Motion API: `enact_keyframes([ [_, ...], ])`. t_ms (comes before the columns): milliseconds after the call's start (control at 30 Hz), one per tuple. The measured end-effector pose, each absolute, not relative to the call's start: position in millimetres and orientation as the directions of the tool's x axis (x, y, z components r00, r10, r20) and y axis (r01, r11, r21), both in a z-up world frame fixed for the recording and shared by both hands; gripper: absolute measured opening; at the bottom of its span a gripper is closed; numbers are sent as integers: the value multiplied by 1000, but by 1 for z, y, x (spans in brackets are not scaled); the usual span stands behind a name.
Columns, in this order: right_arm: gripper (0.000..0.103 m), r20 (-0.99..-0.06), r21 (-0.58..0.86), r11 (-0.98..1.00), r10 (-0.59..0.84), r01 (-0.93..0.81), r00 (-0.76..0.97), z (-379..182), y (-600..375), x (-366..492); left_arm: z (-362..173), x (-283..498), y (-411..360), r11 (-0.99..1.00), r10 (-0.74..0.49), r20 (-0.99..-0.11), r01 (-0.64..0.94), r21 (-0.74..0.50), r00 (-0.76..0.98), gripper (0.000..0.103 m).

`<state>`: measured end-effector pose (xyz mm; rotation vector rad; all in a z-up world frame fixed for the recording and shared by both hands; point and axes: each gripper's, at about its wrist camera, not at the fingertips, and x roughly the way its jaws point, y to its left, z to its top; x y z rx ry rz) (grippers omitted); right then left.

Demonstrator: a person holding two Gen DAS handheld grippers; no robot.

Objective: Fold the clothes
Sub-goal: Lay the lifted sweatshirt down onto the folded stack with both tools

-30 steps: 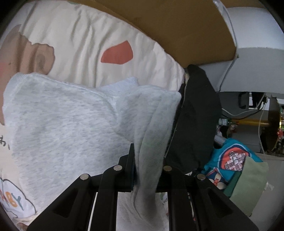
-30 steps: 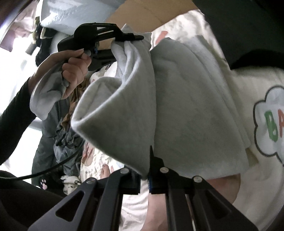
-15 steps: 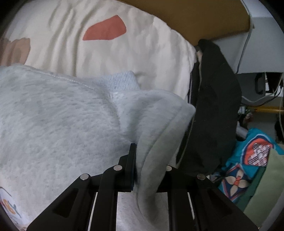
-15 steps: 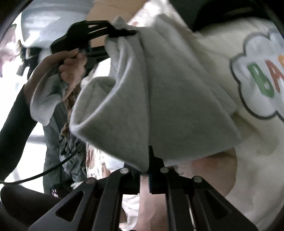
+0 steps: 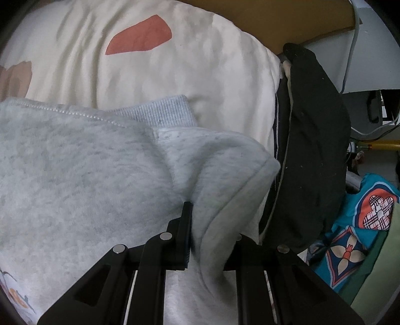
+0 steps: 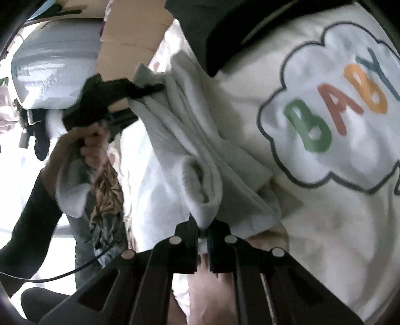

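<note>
A light grey fleece garment [image 5: 75, 170] lies on a cream printed blanket [image 5: 175, 75], its ribbed cuff [image 5: 160, 112] showing at the upper edge. My left gripper [image 5: 210, 232] is shut on a folded corner of it, which bulges up between the black fingers. In the right wrist view the same garment [image 6: 200, 150] is bunched into folds low over the blanket. My right gripper [image 6: 203, 226] is shut on its near rolled edge. Across from it, a hand holds the left gripper [image 6: 150, 87], clamped on the far corner.
A black garment [image 5: 312, 150] hangs at the blanket's right edge, with teal patterned cloth [image 5: 355, 232] below it. Brown cardboard [image 5: 287, 22] lies beyond the blanket. A "BABY" cloud print [image 6: 332, 117] marks the blanket. More crumpled clothes [image 6: 105, 200] pile up at left.
Both grippers have come down with the grey garment; it went from hanging spread in the air to bunched in folds on the blanket. The right view rolled.
</note>
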<state>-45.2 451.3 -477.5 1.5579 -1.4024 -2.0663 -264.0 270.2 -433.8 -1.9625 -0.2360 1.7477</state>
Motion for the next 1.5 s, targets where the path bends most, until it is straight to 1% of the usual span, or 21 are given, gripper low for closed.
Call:
enact_keyframes([
  [133, 4, -649, 761, -529, -640, -376, -412, -490, 455, -37, -433, -264, 271, -868, 431, -885, -186, -460, 176, 13],
  [300, 4, -659, 749, -506, -638, -428, -398, -509, 451, -33, -423, -263, 276, -868, 420, -887, -201, -454, 190, 23],
  [600, 5, -651, 756, -506, -646, -415, -399, -505, 447, -33, -404, -256, 273, -833, 473, -857, -212, -511, 205, 23],
  [733, 6, -654, 754, -516, -644, -406, -397, -501, 447, -31, -403, -252, 276, -824, 471, -856, -239, -513, 211, 23],
  [833, 17, -695, 718, -562, -615, -411, -372, -495, 445, -35, -408, -257, 281, -820, 484, -847, -223, -526, 219, 22],
  [900, 31, -727, 686, -616, -586, -387, -357, -484, 444, -38, -408, -257, 280, -814, 495, -842, -224, -536, 217, 21],
  [967, 38, -740, 672, -654, -563, -349, -369, -471, 445, -40, -410, -258, 280, -811, 501, -837, -220, -543, 219, 18],
  [1000, 40, -738, 671, -658, -554, -341, -384, -466, 446, -41, -411, -255, 281, -809, 505, -834, -214, -547, 221, 18],
  [1033, 40, -738, 670, -662, -543, -337, -401, -462, 448, -42, -413, -250, 283, -808, 511, -830, -206, -552, 223, 18],
  [1067, 40, -739, 668, -665, -538, -334, -407, -462, 450, -43, -415, -247, 285, -806, 516, -827, -201, -557, 223, 14],
  [1133, 39, -744, 660, -675, -526, -329, -413, -462, 452, -45, -417, -249, 291, -803, 524, -823, -195, -564, 222, 14],
  [1167, 28, -753, 649, -686, -521, -327, -402, -464, 450, -47, -418, -244, 297, -801, 527, -821, -195, -567, 221, 14],
  [1200, 9, -757, 645, -691, -519, -328, -397, -465, 447, -48, -418, -244, 299, -797, 531, -818, -198, -570, 221, 12],
  [1267, 9, -764, 638, -694, -513, -335, -391, -468, 440, -52, -417, -255, 293, -791, 536, -814, -205, -577, 223, 12],
  [1500, 8, -778, 623, -693, -500, -363, -381, -468, 451, -45, -421, -254, 303, -788, 541, -813, -206, -580, 217, 12],
])
